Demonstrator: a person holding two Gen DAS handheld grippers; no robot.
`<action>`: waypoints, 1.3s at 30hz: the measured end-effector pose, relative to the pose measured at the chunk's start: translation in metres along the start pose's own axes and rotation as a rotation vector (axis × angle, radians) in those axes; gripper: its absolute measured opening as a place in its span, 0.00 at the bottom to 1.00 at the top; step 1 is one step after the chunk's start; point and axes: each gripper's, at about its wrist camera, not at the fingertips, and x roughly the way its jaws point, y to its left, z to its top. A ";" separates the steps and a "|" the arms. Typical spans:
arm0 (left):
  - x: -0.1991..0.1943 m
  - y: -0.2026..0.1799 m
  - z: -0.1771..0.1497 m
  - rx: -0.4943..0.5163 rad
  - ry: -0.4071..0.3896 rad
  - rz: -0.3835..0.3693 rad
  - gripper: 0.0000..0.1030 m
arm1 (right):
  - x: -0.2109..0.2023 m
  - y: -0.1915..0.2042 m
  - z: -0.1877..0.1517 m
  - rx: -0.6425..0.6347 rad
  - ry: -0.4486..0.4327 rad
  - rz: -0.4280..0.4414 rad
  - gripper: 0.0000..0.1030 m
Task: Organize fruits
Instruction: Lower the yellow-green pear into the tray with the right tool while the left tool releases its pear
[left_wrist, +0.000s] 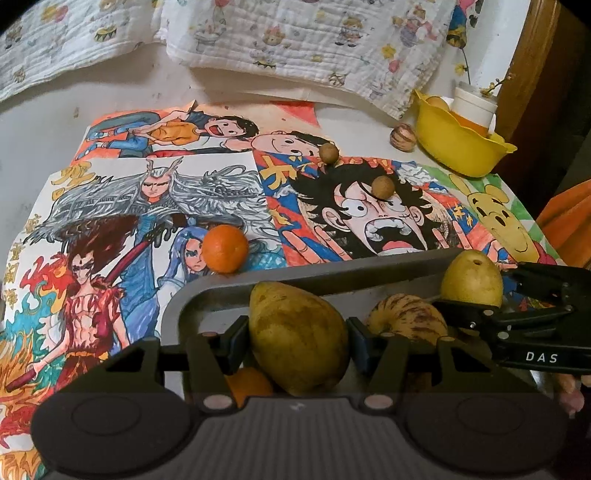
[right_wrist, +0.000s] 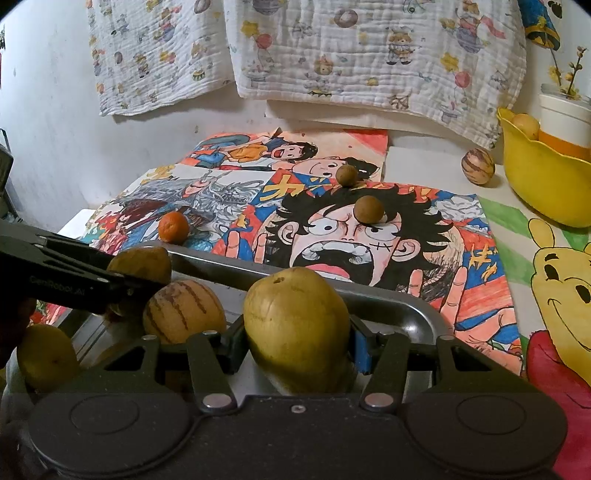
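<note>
A yellow-green pear (left_wrist: 297, 338) is gripped by the left gripper (left_wrist: 297, 339), another yellow-green pear (right_wrist: 295, 332) by the right gripper (right_wrist: 297, 341), over a grey metal tray (left_wrist: 221, 284); "DAS" is printed on the right gripper.

A pale surface (left_wrist: 48, 122) ran back to a whitish wall (right_wrist: 48, 92), both lit evenly and rather dimly. Bright hand-coloured cartoon drawings (right_wrist: 369, 236) covered most of the surface, overlapping one another edge to edge. Two quilted white cloths (right_wrist: 369, 55) printed with small bears and balloons hung along the wall, their lower edges reaching down to the surface. At the far right corner stood a white pot (right_wrist: 565, 118) holding thin twigs with yellow blossoms, and beside it rose a brown wooden frame (left_wrist: 535, 55).
</note>
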 end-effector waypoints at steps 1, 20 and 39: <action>0.000 0.000 0.000 0.003 0.000 0.002 0.58 | 0.000 0.000 0.000 -0.001 0.001 0.001 0.55; -0.017 -0.006 -0.002 0.023 -0.061 0.049 0.72 | -0.003 -0.002 -0.005 0.065 -0.052 -0.003 0.59; -0.092 -0.011 -0.039 -0.041 -0.240 0.071 0.99 | -0.083 0.031 -0.027 0.057 -0.225 -0.011 0.98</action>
